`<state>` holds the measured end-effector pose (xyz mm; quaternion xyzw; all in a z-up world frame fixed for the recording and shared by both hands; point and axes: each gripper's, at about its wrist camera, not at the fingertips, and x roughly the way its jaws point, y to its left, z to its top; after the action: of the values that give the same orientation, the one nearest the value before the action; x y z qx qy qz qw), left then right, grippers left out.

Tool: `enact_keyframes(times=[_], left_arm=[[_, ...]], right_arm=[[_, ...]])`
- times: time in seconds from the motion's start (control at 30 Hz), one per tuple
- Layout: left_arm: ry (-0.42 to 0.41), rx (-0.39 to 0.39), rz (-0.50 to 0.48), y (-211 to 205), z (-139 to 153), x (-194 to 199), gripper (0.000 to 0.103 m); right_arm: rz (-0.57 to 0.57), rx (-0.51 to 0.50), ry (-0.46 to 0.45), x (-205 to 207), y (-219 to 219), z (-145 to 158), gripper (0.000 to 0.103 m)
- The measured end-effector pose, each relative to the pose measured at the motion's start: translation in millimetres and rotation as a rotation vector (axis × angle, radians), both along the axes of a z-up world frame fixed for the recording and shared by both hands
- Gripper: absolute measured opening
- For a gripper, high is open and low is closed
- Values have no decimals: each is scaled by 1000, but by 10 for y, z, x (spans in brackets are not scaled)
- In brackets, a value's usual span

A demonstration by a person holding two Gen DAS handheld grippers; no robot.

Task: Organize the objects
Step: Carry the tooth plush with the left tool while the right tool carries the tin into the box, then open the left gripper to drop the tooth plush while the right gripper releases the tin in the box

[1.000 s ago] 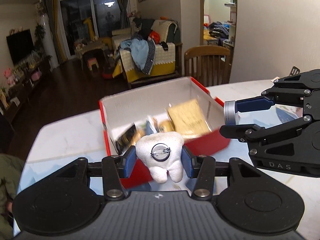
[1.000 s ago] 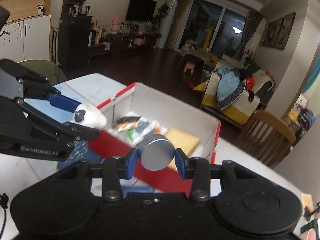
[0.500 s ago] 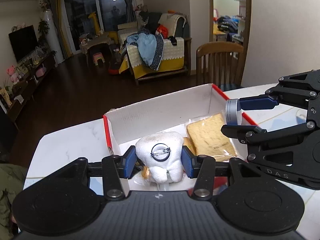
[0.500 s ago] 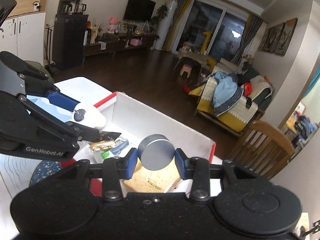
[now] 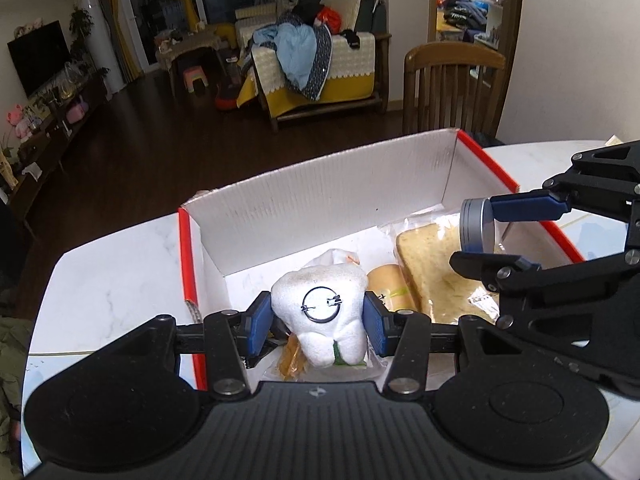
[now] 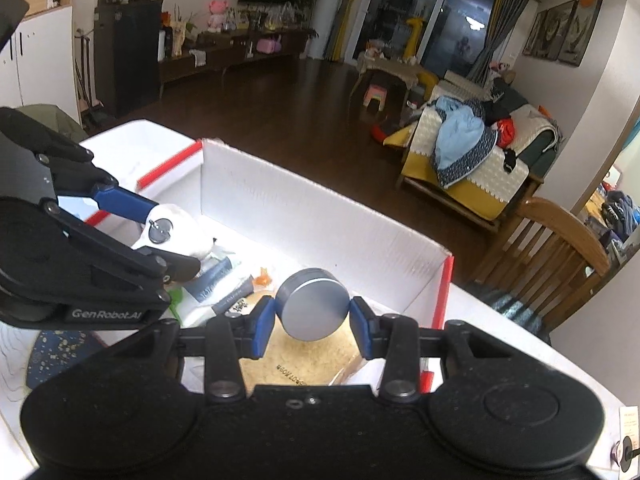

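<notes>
Soft white tooth plush point(image 5: 320, 318) is squashing lightly in my left gripper point(image 5: 319, 322) over the box point(image 5: 320, 196); my right gripper point(image 6: 313, 322) is pinching a slick, rigid metal puck point(image 6: 314, 304) by its rim above the bread point(image 5: 436, 272).

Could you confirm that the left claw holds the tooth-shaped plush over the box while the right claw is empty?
Not quite: the right claw is shut on a grey metal disc, as the right wrist view shows. The left claw does hold the tooth-shaped plush over the box.

Left gripper point(image 5: 319, 322) clamps tooth plush point(image 5: 320, 312) over box point(image 5: 320, 200).
</notes>
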<state>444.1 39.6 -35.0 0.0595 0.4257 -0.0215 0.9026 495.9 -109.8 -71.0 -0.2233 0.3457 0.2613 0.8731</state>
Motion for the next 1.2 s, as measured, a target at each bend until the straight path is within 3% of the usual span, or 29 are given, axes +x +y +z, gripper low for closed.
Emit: enact_keyframes(times=[0.3, 0.7, 0.83, 1.2], left_arm=[[48, -4, 7, -31, -194, 193, 47], [102, -19, 22, -29, -369, 168, 49], [94, -32, 25, -9, -348, 96, 65], [25, -79, 26, 71, -72, -220, 66]], right_arm=[[-31, -6, 68, 157, 3, -243, 40], [-40, 74, 98, 123, -163, -162, 46], [-55, 101, 98, 89, -241, -104, 54], [-86, 141, 77, -86, -404, 109, 58]])
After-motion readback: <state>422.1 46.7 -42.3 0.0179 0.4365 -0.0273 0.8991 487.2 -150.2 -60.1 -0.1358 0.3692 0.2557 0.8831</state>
